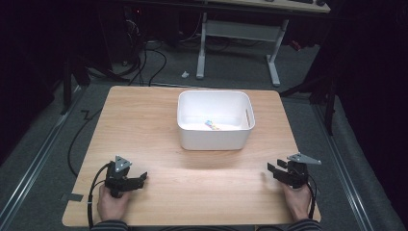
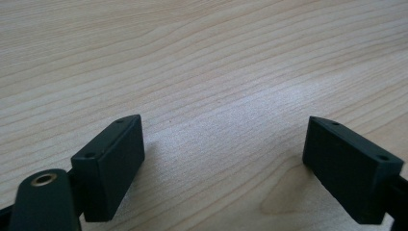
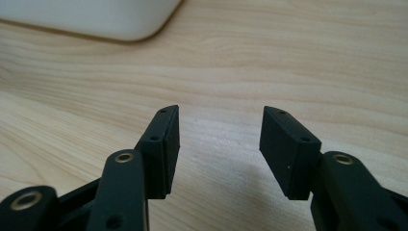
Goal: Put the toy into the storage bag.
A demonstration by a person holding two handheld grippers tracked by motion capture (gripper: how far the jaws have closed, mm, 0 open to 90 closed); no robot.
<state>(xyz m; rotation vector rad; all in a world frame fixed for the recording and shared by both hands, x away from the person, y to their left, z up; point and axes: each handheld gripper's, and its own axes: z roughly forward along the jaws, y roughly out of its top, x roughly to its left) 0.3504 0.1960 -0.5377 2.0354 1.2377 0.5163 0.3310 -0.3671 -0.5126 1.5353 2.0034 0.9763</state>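
Observation:
A white plastic bin (image 1: 215, 138) stands on the far middle of the wooden table (image 1: 144, 125), with a small colourful object (image 1: 210, 124) lying on its floor. My left gripper (image 1: 143, 179) rests low at the table's near left corner, open, with bare wood between its jaws (image 2: 223, 144). At the near right, my right gripper (image 1: 272, 169) hovers just over the table, open and holding nothing (image 3: 220, 139). In the right gripper view a rounded corner of the bin (image 3: 96, 19) shows at top left.
Dark floor surrounds the table, with cables (image 1: 144, 62) at the back left and the white legs of a desk (image 1: 238, 45) behind. The table's near edge (image 1: 192, 225) runs just behind both hands.

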